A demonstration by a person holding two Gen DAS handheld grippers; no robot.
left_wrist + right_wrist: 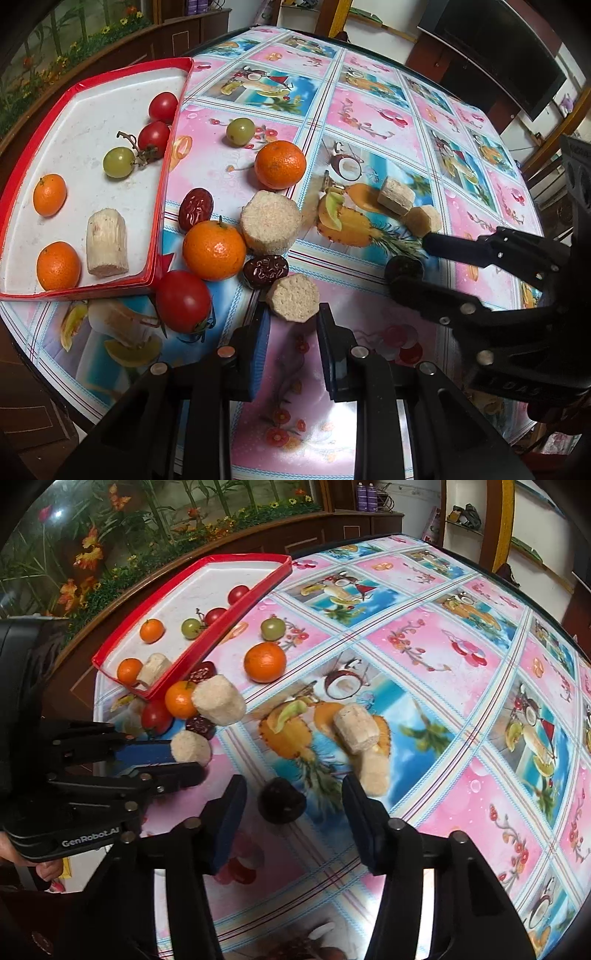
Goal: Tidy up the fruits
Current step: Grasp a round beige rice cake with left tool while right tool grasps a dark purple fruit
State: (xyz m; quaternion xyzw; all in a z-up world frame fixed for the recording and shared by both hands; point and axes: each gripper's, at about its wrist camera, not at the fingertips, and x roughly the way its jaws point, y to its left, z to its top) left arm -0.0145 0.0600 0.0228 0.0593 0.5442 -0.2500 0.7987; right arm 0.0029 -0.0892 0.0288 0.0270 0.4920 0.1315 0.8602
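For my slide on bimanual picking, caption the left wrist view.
Left gripper shut on a sugarcane piece beside the red tray.

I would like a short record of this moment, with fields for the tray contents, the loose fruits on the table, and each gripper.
tray: red-rimmed tray holds two small oranges, two red tomatoes, one green tomato, one cane piece
loose on table: two oranges, red tomato, green tomato, two red dates, several cane pieces
left gripper: shut on pale cane piece
right gripper: open, fingers either side of dark round fruit, not touching it
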